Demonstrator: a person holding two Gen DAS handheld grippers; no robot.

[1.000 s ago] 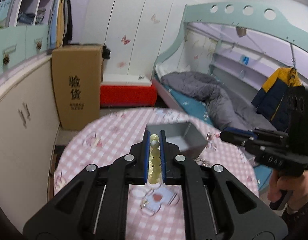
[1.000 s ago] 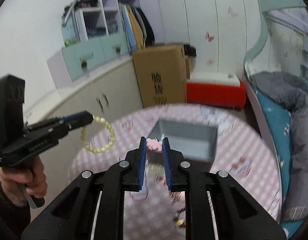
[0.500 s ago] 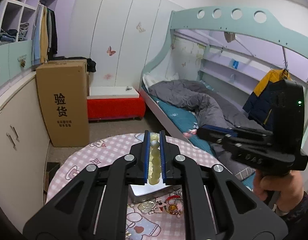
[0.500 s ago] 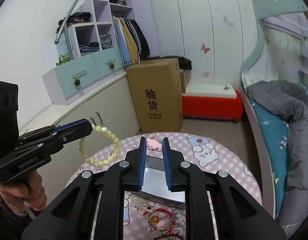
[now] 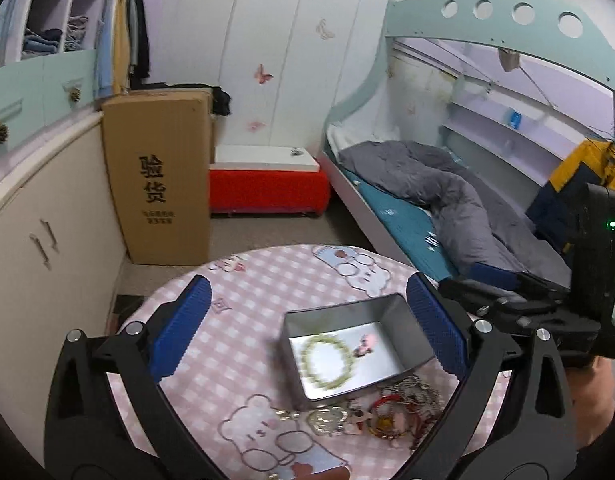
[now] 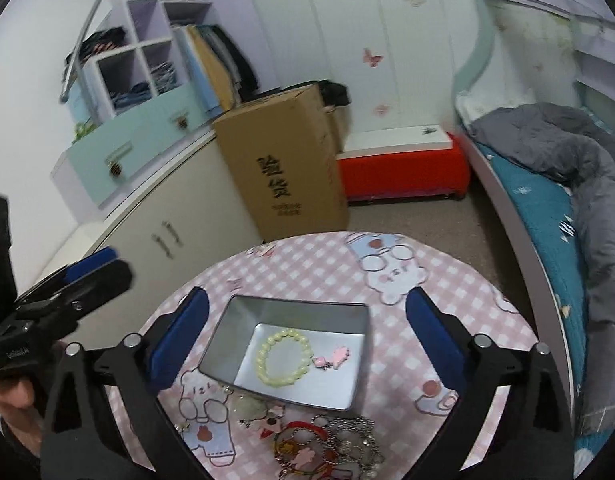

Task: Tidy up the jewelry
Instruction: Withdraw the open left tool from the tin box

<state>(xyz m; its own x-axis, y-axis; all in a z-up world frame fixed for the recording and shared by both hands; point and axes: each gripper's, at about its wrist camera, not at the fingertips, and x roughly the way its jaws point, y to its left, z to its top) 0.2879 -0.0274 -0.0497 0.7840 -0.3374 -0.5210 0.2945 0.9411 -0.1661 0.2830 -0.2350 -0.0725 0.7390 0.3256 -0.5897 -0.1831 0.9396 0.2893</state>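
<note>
in the lower middle of both frames we see a grey metal tin [image 6: 283, 312] open on the round pink-checked table [image 6: 427, 280]. inside it lie 2 things: a pale yellow-green bead bracelet [image 6: 284, 357], flat on the tin floor toward its left, and a small pink charm [image 6: 333, 357] just beside it on the right. the bracelet is a closed ring of round, glossy beads; in the left wrist frame it [image 5: 323, 361] is blurred. below the tin, touching its near wall, sits a tangled pile of jewelry [image 6: 327, 446] with silver chains, a red band and pink charms. our left gripper [image 5: 307, 330] has its blue pads spread wide apart, holding nothing; our right gripper [image 6: 306, 336] is likewise spread wide and empty, both above the tin.
</note>
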